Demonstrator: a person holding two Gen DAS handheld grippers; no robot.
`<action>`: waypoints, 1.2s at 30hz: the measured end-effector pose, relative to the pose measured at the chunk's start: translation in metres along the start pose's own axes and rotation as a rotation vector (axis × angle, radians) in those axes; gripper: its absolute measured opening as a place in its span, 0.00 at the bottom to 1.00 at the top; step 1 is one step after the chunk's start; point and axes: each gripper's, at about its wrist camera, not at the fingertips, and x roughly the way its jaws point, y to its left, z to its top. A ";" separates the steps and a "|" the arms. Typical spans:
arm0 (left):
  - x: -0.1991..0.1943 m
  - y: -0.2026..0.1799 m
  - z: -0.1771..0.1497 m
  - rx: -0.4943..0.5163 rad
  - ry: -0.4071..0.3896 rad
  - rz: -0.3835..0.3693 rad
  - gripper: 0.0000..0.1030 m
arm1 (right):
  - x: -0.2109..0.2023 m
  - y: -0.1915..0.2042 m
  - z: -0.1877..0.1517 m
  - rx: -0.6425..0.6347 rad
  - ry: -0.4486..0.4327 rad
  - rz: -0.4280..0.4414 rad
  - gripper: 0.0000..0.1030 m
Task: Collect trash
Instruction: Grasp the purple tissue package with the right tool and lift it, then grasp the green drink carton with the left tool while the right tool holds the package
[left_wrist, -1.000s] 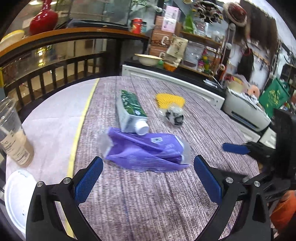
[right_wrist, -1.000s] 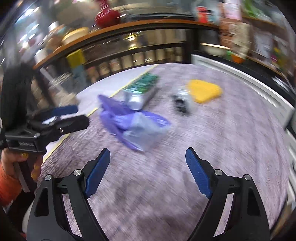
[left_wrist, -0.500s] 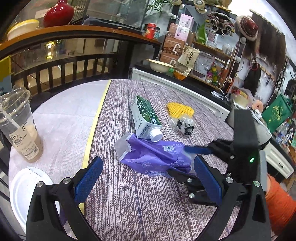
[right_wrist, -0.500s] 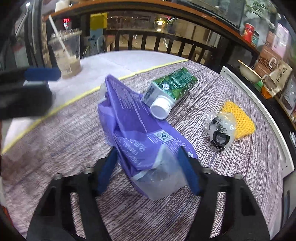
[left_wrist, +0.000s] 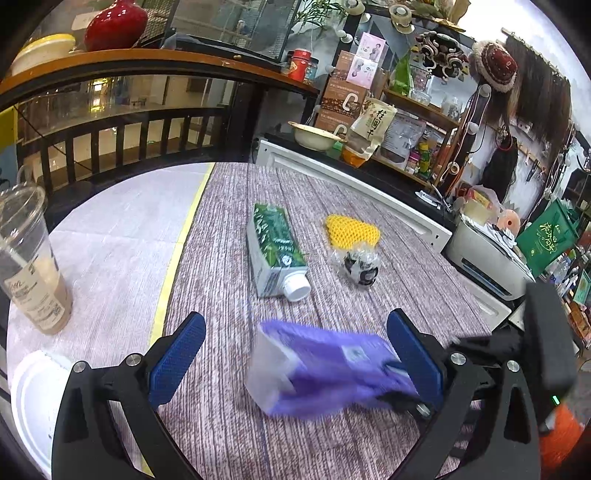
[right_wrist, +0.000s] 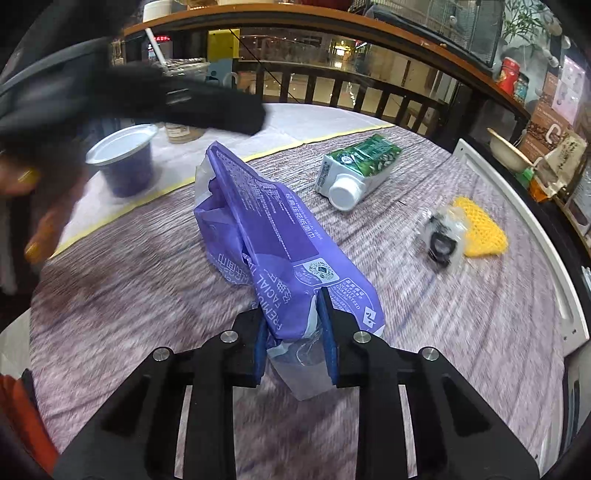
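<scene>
Purple film, thin and crinkled, made up the tissue wrapper (right_wrist: 266, 236), which stood pinched by its clear near end between the blue pads of the right gripper (right_wrist: 293, 332); the jaws were closing, already narrow, with the pads pressing the plastic, and the rest of the wrapper reached away toward eleven o'clock over the desk (right_wrist: 461, 332). From the left wrist camera the same wrapper (left_wrist: 325, 365) appeared blurred at about four o'clock of centre, between the blue pads of the left gripper (left_wrist: 293, 354), whose jaws stood wide and touched nothing. Beyond the wrapper, toward one o'clock in the right wrist view, a green-and-white carton (right_wrist: 360, 168) lay on its side with its white round cap toward the camera. Farther out at two o'clock lay a crumpled clear packet (right_wrist: 441, 236) with dark print, touching a yellow foam net (right_wrist: 480, 230). At ten o'clock a purple tub (right_wrist: 123, 162) with a white rim stood on the pale strip past the yellow line. In the left view a clear plastic cup (left_wrist: 29, 266) of milky brown drink stood at nine o'clock. The desk's cover looked woven, streaked grey and mauve.
</scene>
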 end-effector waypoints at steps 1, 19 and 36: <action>0.003 -0.002 0.003 0.007 0.005 0.001 0.94 | -0.006 0.001 -0.004 0.003 -0.005 -0.007 0.24; 0.136 -0.001 0.063 -0.001 0.252 0.150 0.87 | -0.098 -0.029 -0.077 0.234 -0.084 -0.158 0.25; 0.188 0.003 0.065 0.056 0.390 0.298 0.61 | -0.131 -0.033 -0.099 0.341 -0.170 -0.202 0.25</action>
